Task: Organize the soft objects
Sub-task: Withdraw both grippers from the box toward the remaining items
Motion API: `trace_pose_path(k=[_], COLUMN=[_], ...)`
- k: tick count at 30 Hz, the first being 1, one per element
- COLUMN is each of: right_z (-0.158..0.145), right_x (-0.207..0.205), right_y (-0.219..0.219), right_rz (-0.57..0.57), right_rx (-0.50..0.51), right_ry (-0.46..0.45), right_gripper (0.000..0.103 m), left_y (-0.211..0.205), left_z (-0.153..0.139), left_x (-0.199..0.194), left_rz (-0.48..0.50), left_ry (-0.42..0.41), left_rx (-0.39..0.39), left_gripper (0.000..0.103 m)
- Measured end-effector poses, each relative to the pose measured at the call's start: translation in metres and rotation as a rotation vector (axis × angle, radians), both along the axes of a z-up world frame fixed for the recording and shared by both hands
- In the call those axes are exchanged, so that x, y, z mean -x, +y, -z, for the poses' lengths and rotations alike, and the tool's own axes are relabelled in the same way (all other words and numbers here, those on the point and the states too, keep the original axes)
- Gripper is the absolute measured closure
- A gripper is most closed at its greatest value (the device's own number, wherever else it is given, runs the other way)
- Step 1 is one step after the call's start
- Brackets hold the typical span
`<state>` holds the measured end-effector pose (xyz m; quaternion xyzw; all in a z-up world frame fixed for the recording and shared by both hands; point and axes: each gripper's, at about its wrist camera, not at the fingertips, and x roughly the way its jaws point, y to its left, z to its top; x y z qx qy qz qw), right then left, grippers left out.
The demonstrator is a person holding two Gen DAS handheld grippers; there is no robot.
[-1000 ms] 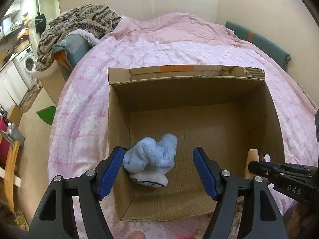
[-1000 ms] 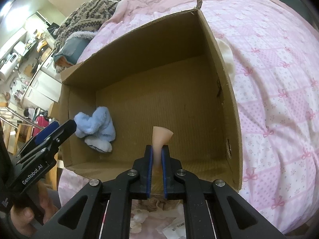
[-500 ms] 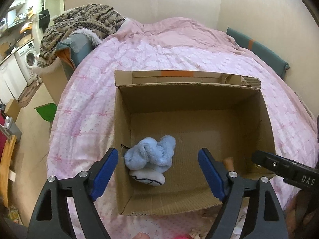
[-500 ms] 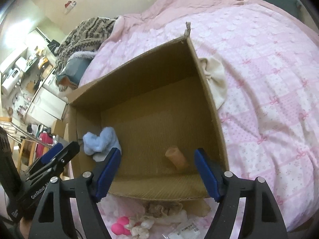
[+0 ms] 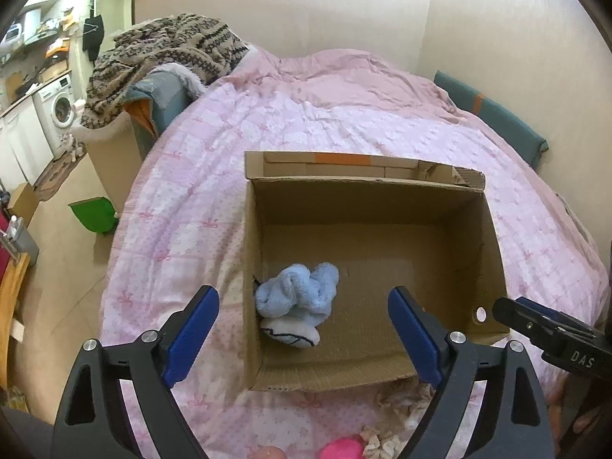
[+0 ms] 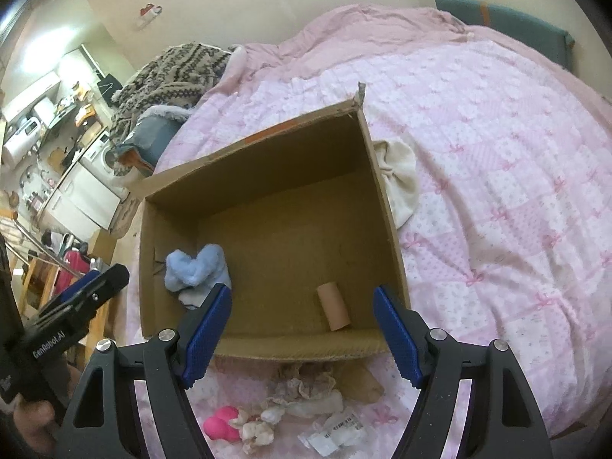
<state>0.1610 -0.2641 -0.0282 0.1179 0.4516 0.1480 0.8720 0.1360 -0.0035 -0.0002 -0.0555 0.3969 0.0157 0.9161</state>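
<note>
A: What sits nearest in the right wrist view?

B: The right gripper [image 6: 302, 331], at six o'clock, released, nothing between its jaws. Just under it on the bed lie a bright pink toy [image 6: 222, 427], some frilly cream scraps [image 6: 302, 386] and a small clear packet [image 6: 336, 433].

A: And the left one?

B: The left gripper [image 5: 302, 334] is released too; its jaws have just been opening further, with nothing pressed between them, only the box seen through the gap. In the right wrist view it juts in at nine o'clock.

A: Where are the soft things?

B: Inside the open cardboard box [image 6: 382, 199] on the pink quilt [image 6: 497, 145]. A beige tube-shaped roll [image 6: 333, 306] lies on the floor of the box by the near wall, towards five o'clock. A fluffy blue bundle [image 5: 296, 296] rests on a white piece [image 5: 290, 332] in the near left corner, against the left wall.

A: Anything outside the box?

B: A cream cloth [image 6: 397, 183] touches the box's right wall, at two o'clock. Farther off, a patterned knit blanket [image 5: 168, 49] is heaped at eleven o'clock, a washing machine [image 5: 57, 105] beyond it at ten.
</note>
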Motion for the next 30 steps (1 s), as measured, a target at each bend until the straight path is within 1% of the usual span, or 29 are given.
trace_pose_path(k=[4, 9, 19, 23, 25, 30], right_z=[-0.005, -0.002, -0.001, 0.001, 0.004, 0.013], right_x=[0.009, 0.020, 0.043, 0.049, 0.052, 0.055], right_y=[0.000, -0.004, -0.005, -0.002, -0.001, -0.001], right_rz=[-0.006, -0.002, -0.007, -0.016, -0.020, -0.018], right_rx=[0.008, -0.005, -0.010, -0.005, -0.011, -0.013], right_ry=[-0.019, 0.010, 0.027, 0.039, 0.054, 0.095], right_gripper=[0.022, 0.022, 0.022, 0.022, 0.022, 0.022], left_y=[0.004, 0.006, 0.008, 0.006, 0.005, 0.007], left_z=[-0.001, 0.000, 0.006, 0.011, 0.014, 0.026], left_x=[0.013, 0.024, 0.042, 0.047, 0.050, 0.057], left_rz=[-0.027, -0.035, -0.047, -0.041, -0.043, -0.056], left_ry=[0.003, 0.012, 0.045, 0.073, 0.085, 0.131], left_rx=[-0.013, -0.017, 0.001, 0.002, -0.004, 0.012], left_gripper=[0.014, 0.014, 0.014, 0.014, 0.014, 0.014])
